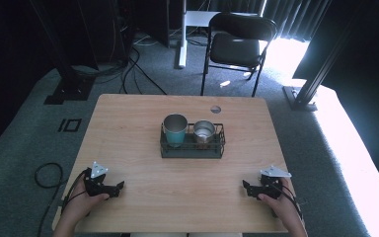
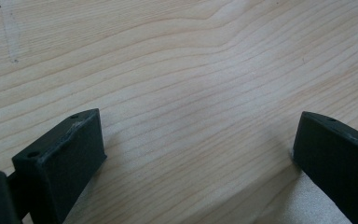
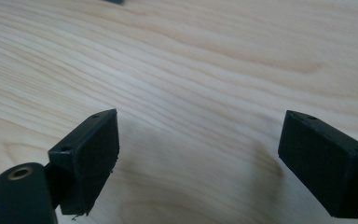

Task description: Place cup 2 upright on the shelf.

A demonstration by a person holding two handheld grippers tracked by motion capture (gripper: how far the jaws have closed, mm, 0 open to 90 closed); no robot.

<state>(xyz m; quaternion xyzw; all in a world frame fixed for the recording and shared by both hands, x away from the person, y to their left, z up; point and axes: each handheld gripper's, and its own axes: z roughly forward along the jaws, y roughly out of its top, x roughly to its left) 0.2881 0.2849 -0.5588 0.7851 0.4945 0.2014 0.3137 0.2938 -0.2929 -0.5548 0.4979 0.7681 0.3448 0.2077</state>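
Observation:
A dark wire basket (image 1: 192, 148) stands at the middle of the wooden table (image 1: 128, 128). Inside it a teal metal cup (image 1: 175, 129) stands on the left and a shorter steel cup (image 1: 204, 132) on the right. My left gripper (image 1: 121, 185) rests on the table near the front left, held by a hand. My right gripper (image 1: 244, 185) rests near the front right. In the left gripper view the left gripper (image 2: 198, 140) has its jaws wide apart over bare wood. In the right gripper view the right gripper (image 3: 198, 140) is likewise open with nothing between the jaws.
A black folding chair (image 1: 237, 44) stands beyond the table's far edge. Cables (image 1: 128, 74) lie on the grey carpet at the back left, and one loops at the left front (image 1: 47, 175). A small round hole (image 1: 215, 109) marks the tabletop near the far edge.

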